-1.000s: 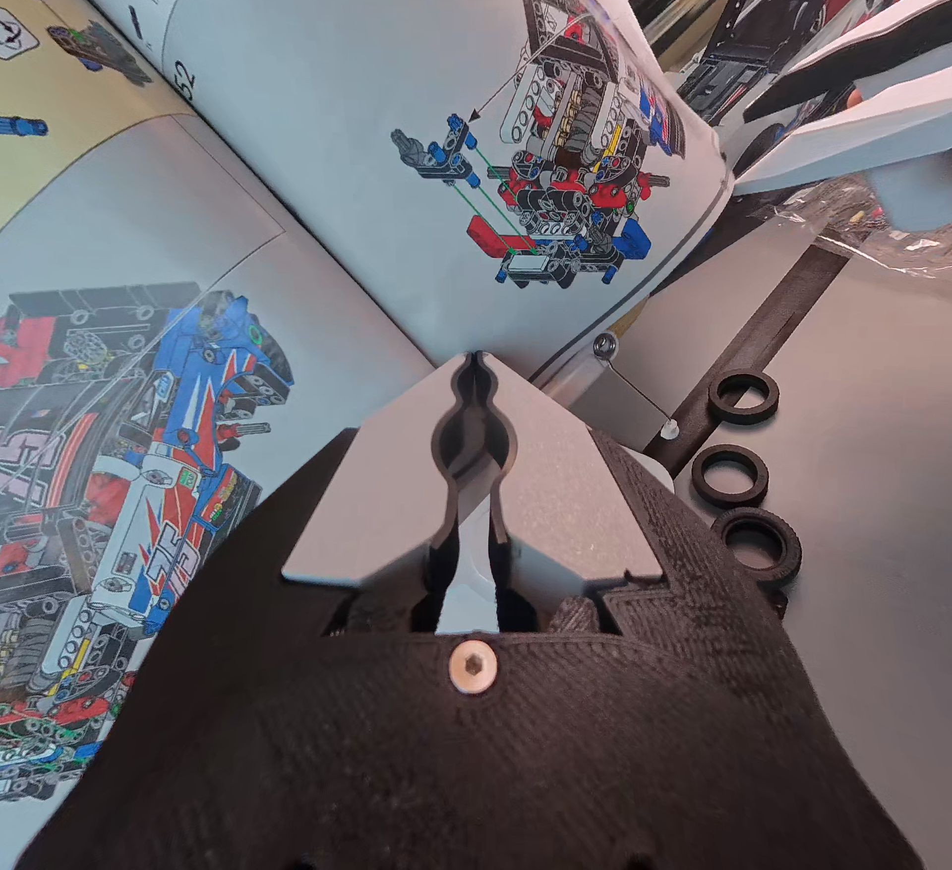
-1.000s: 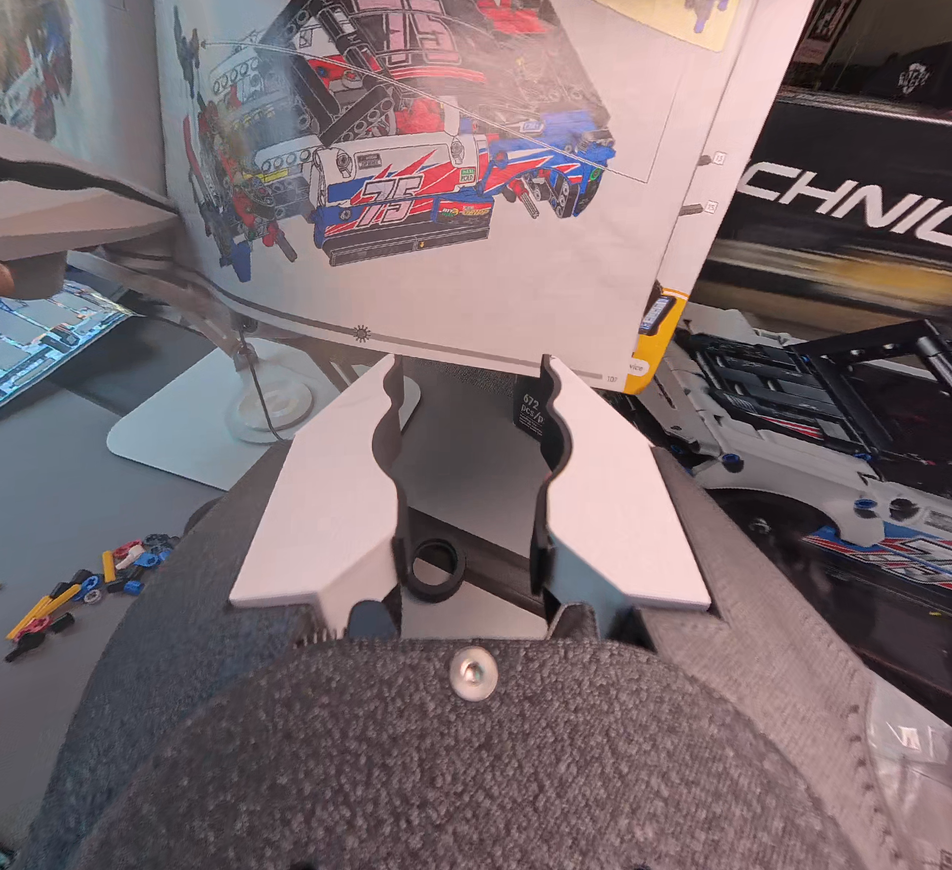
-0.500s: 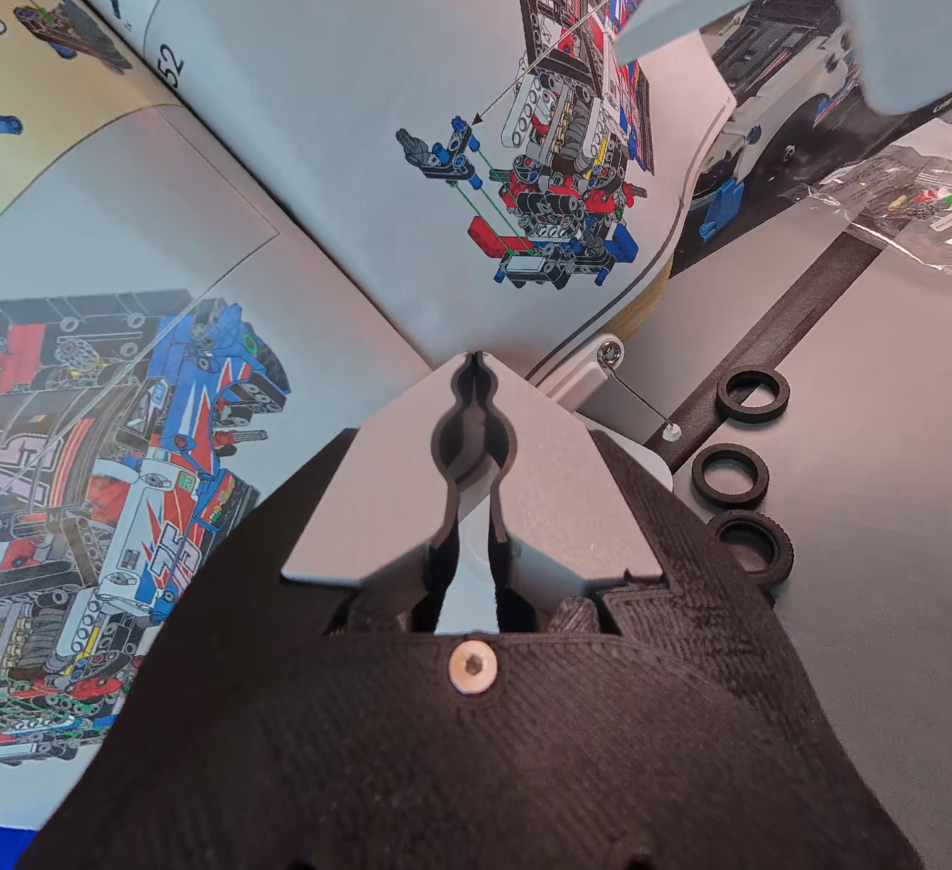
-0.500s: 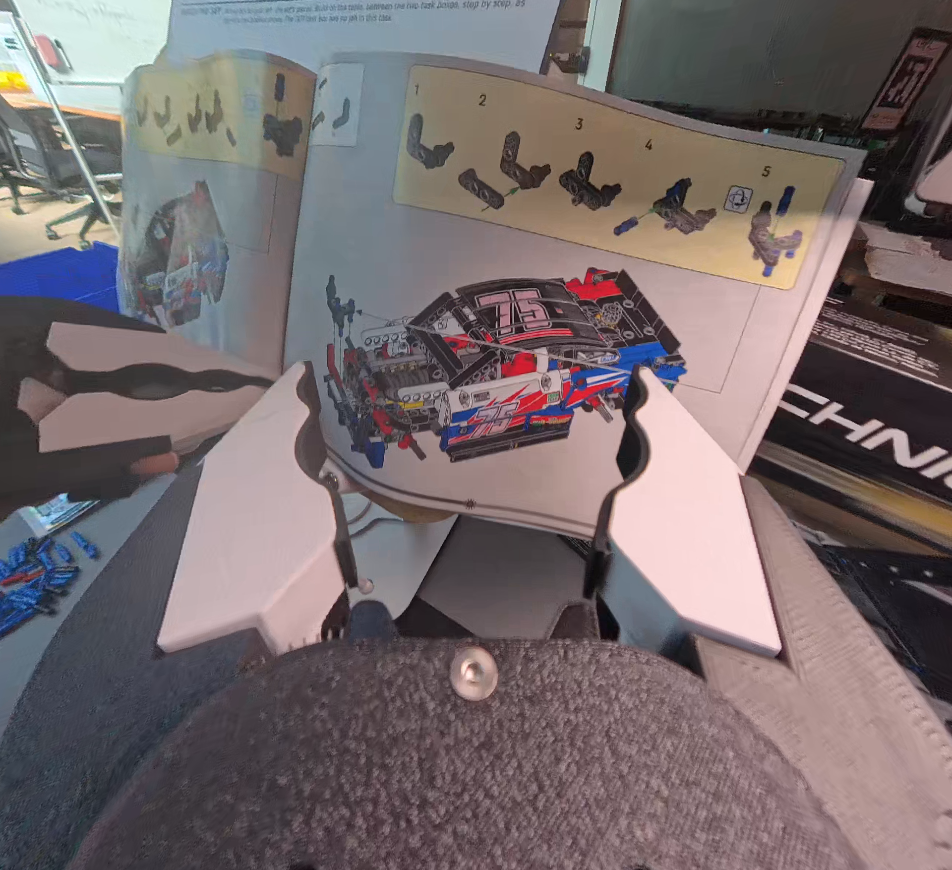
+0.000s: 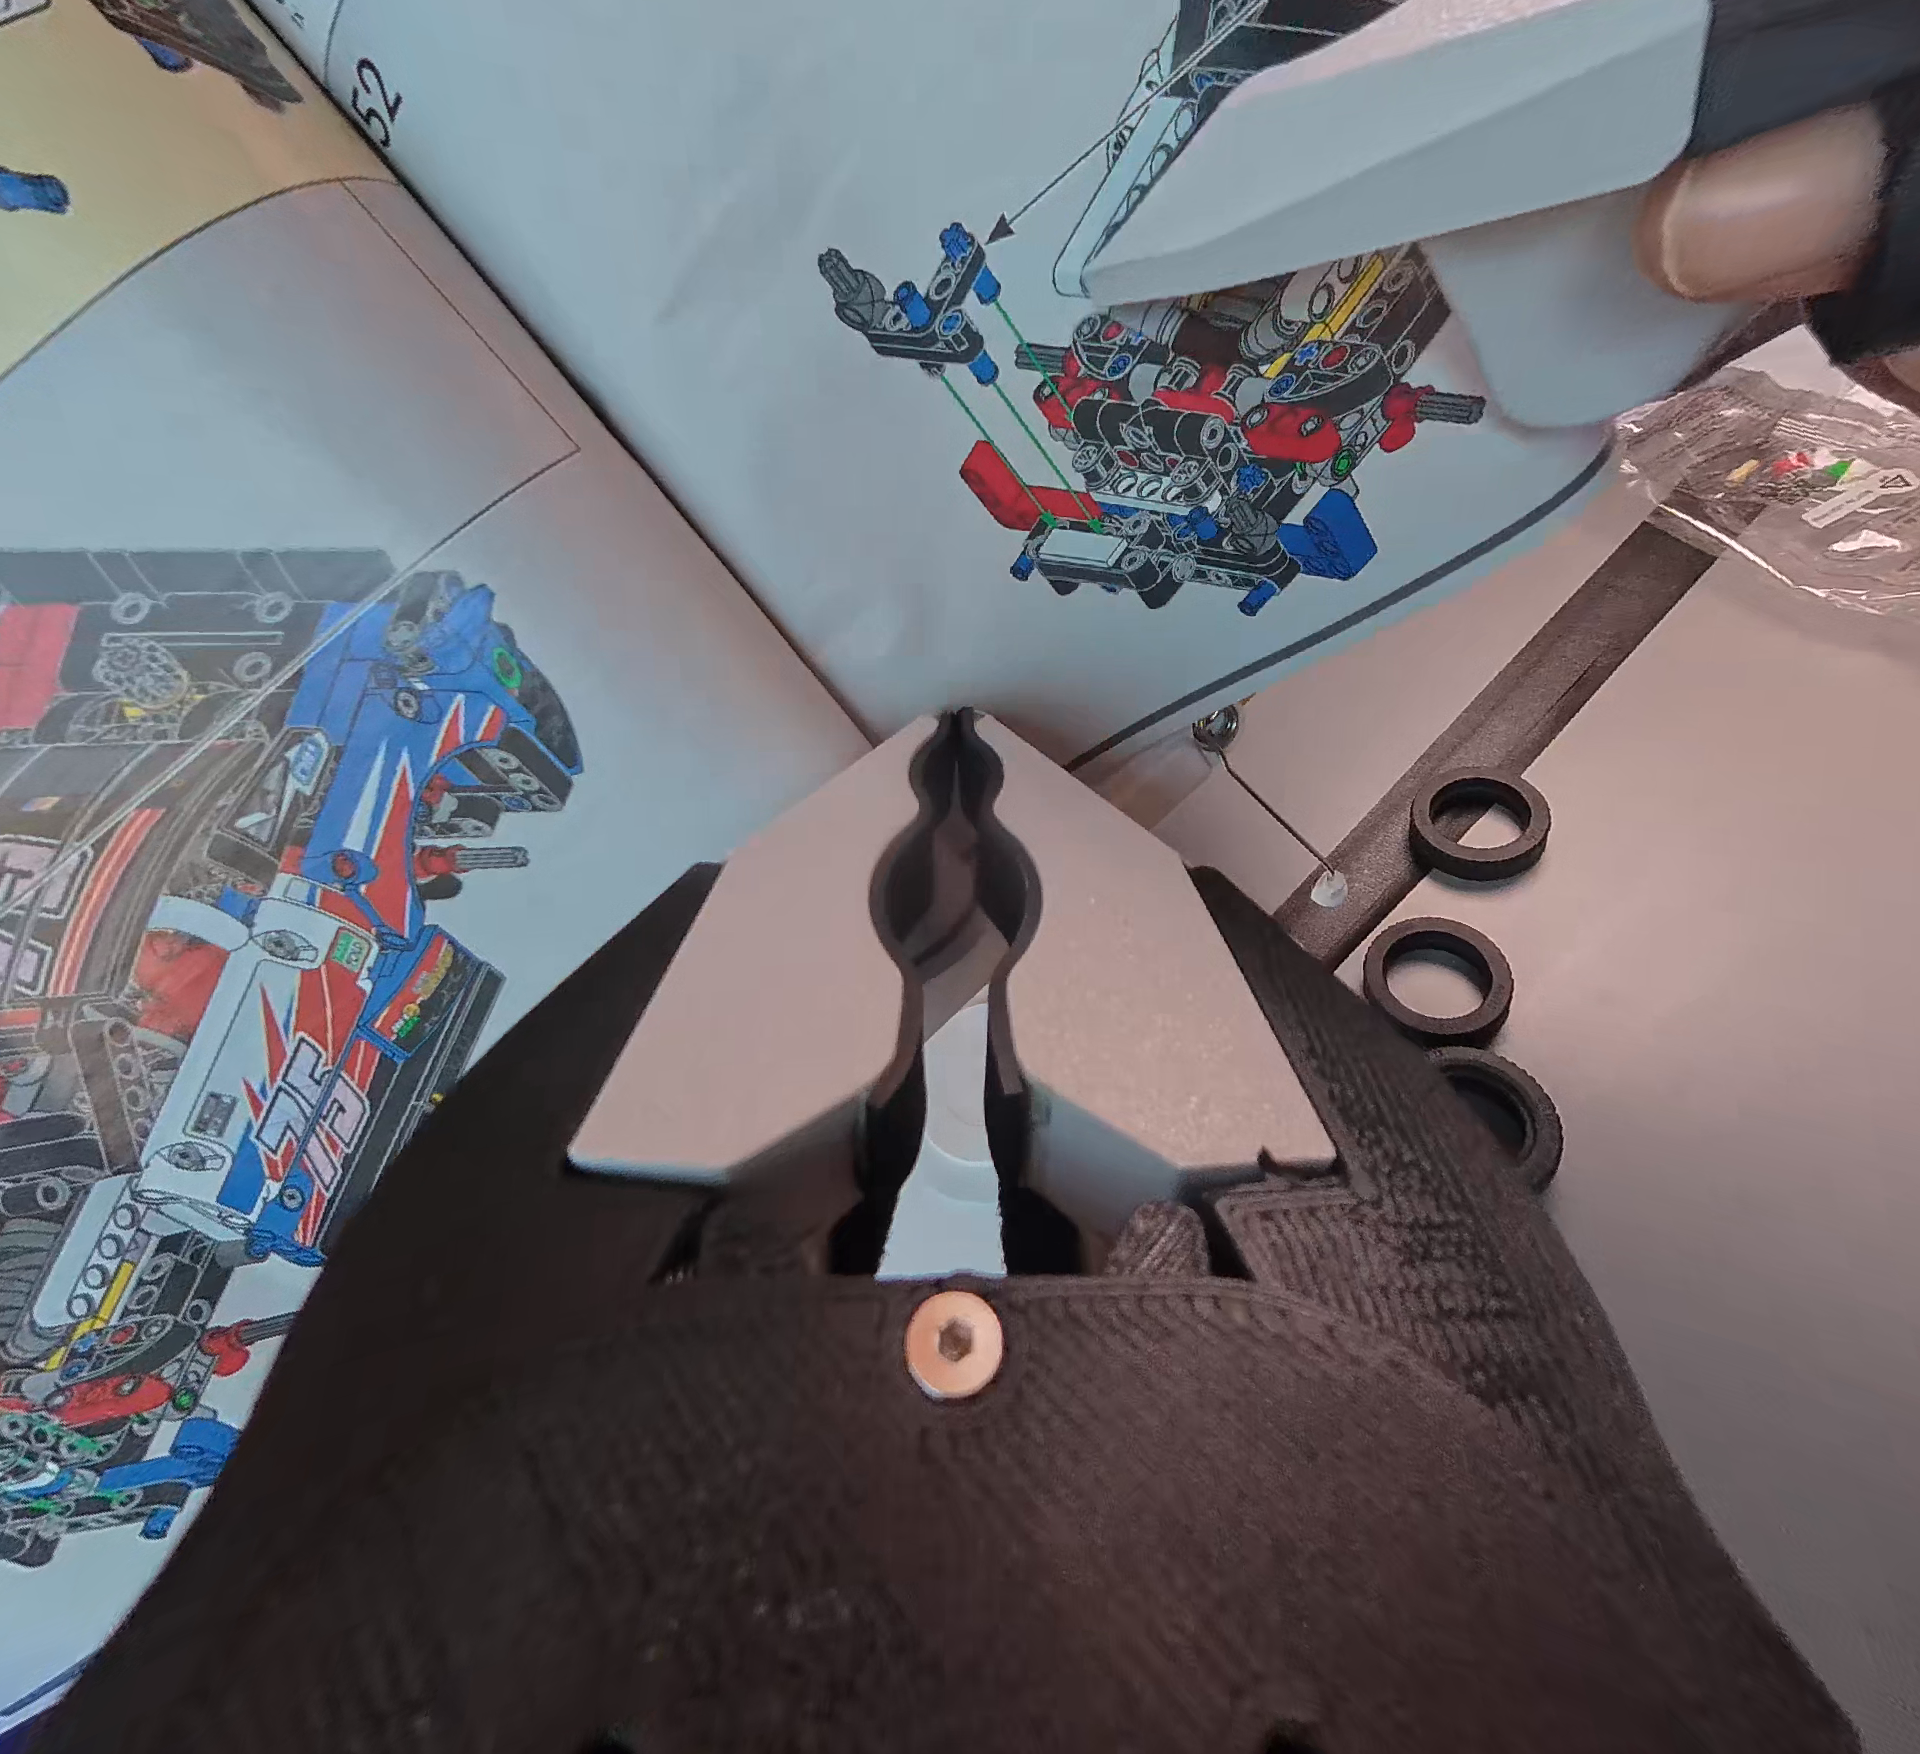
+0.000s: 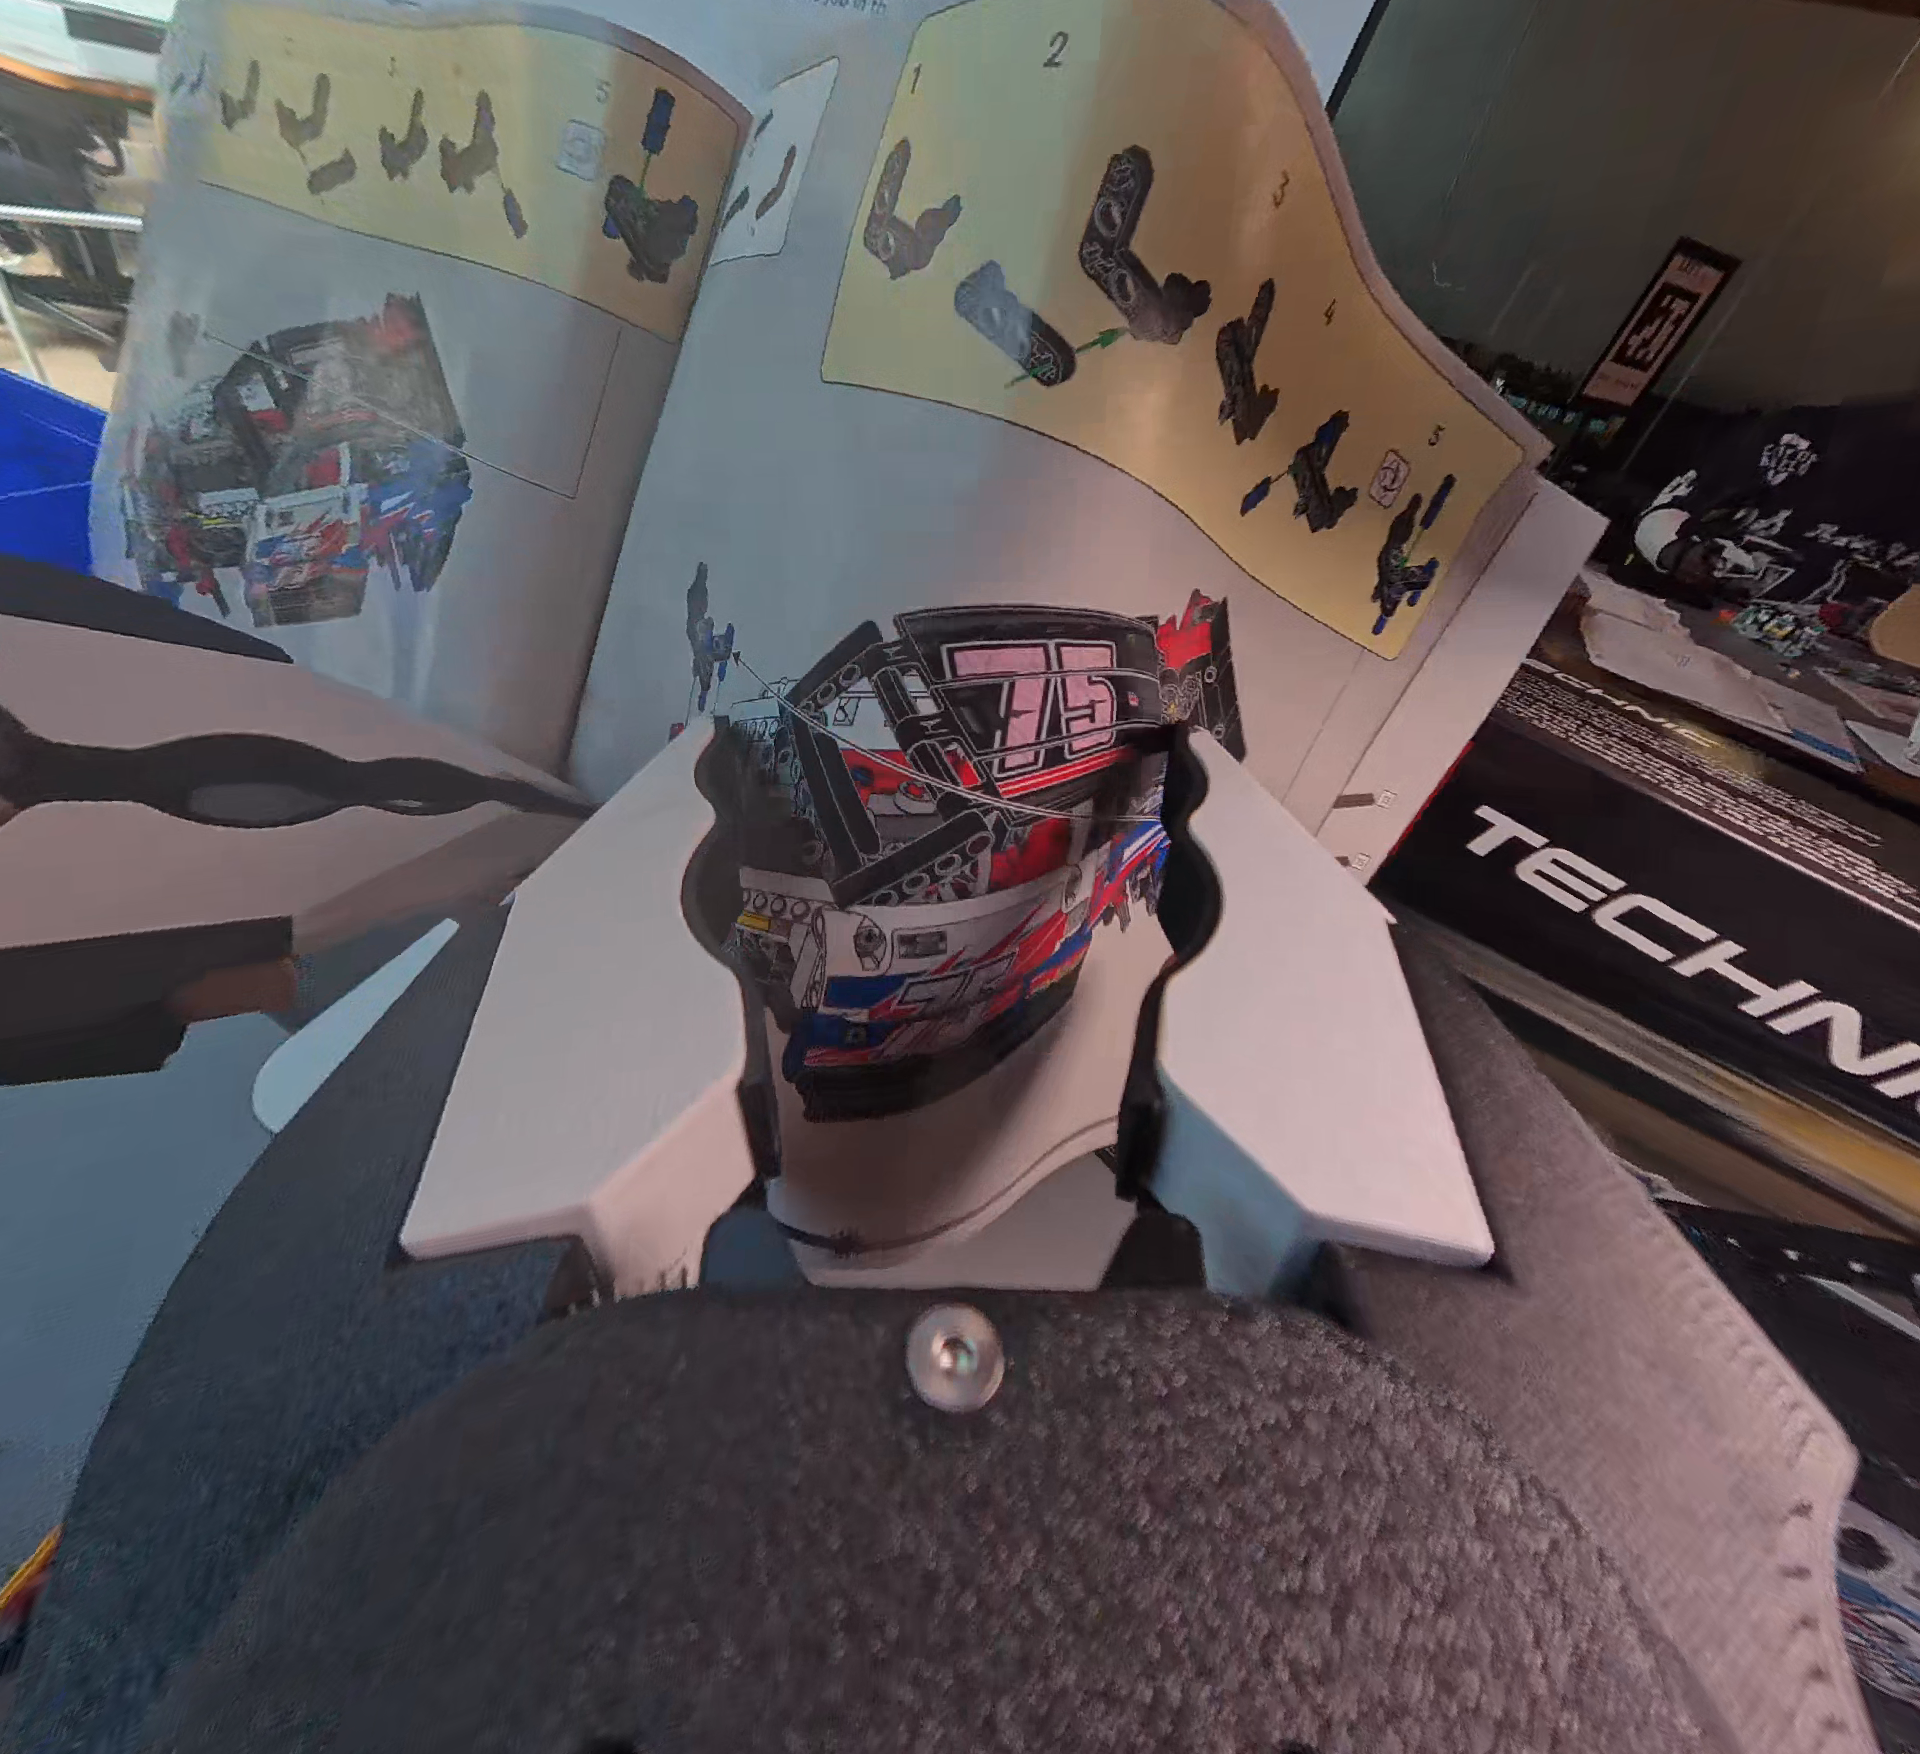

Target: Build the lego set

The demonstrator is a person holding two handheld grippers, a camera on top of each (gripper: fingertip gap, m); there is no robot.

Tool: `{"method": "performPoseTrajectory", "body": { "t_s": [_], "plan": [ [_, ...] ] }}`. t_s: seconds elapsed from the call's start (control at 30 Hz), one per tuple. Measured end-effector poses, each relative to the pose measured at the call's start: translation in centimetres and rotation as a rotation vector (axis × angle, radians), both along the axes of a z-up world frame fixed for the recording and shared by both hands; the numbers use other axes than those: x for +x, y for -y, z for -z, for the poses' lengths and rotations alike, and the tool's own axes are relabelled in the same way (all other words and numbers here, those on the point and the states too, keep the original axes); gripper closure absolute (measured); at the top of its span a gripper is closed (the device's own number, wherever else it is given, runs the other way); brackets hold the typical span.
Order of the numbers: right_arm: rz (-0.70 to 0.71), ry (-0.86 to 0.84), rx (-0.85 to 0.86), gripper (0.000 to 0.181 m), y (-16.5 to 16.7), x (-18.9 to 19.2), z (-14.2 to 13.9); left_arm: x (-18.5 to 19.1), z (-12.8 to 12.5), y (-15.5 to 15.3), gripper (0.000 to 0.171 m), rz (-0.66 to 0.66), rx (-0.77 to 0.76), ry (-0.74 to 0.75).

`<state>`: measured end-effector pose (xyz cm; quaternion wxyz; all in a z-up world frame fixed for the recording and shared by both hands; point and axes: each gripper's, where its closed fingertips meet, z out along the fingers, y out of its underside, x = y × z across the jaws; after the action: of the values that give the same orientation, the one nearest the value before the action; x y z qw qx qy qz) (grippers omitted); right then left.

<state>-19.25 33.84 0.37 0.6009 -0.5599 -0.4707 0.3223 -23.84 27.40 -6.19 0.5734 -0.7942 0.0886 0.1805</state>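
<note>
With the left gripper pinched on the instruction booklet's lower edge and the right gripper's jaws apart around its page, building seems paused for page-turning; three black tyres lie unfitted on the table.

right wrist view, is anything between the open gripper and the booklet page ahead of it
Nothing visible. The right gripper is open, and the booklet page shows directly between its fingers. The left gripper is shut and sits off to the left near the spine, out of the path.
</note>
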Motion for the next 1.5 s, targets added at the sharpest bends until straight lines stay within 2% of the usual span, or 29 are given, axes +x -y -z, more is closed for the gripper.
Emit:
{"method": "performPoseTrajectory", "body": {
  "t_s": [0.07, 0.1, 0.27, 0.4, 0.5, 0.57, 0.63, 0.73, 0.83, 0.93, 1.07, 1.2, 1.27, 1.4, 1.5],
  "plan": [
    [0.014, -0.017, 0.053, 0.117, 0.6, 0.8, -0.3, 0.0, 0.0, 0.0, 0.171, 0.0, -0.002, 0.001],
    [0.015, -0.029, 0.086, 0.132, 1.0, 1.2, -0.5, 0.0, 0.0, 0.0, 0.171, 0.0, -0.004, -0.001],
    [-0.029, -0.032, 0.12, 0.164, 2.2, 2.0, -0.2, 0.0, 0.0, -0.1, 0.171, -0.004, -0.004, -0.008],
    [-0.066, -0.03, 0.153, 0.156, 3.4, 2.7, 0.0, 0.0, 0.0, 0.0, 0.171, 0.011, 0.0, 0.031],
    [-0.159, 0.067, 0.043, 0.149, 4.4, 2.8, 3.3, 0.1, -0.1, 0.0, 0.171, 0.022, 0.008, 0.061],
    [-0.159, 0.118, 0.006, 0.152, 4.4, 3.3, 5.4, 0.1, -0.1, 0.0, 0.171, 0.019, 0.007, 0.066],
    [-0.139, 0.113, 0.036, 0.158, 4.3, 4.2, 6.2, 0.1, -0.1, 0.0, 0.171, 0.017, 0.005, 0.067],
    [-0.15, 0.064, 0.062, 0.159, 4.5, 5.4, 5.8, 0.2, -0.1, 0.2, 0.171, 0.03, 0.005, 0.092],
    [-0.099, -0.006, 0.161, 0.169, 4.2, 6.8, 4.3, 0.4, -0.4, 0.6, 0.171, 0.068, 0.009, 0.147],
    [-0.05, -0.021, 0.328, 0.168, 4.8, 7.3, 2.8, 0.7, -1.1, 1.1, 0.158, 0.102, 0.026, 0.218],
    [0.007, -0.02, 0.502, 0.171, 5.7, 7.3, 1.3, 3.5, -4.7, 2.4, 0.145, 0.243, 0.137, 0.368],
    [0.036, -0.037, 0.705, 0.175, 7.8, 6.8, 0.1, 7.5, -9.2, 4.1, 0.123, 0.434, 0.205, 0.682],
    [0.047, -0.032, 0.825, 0.176, 9.2, 6.4, -0.3, 8.5, -10.2, 4.3, 0.116, 0.477, 0.183, 0.807],
    [0.02, 0.012, 0.979, 0.175, 12.0, 5.2, 0.1, 8.3, -9.7, 4.0, 0.136, 0.43, 0.178, 0.798],
    [-0.051, 0.001, 0.926, 0.164, 13.2, 5.1, 0.4, 7.9, -10.5, 4.9, 0.151, 0.468, 0.242, 0.835]
  ]
}}
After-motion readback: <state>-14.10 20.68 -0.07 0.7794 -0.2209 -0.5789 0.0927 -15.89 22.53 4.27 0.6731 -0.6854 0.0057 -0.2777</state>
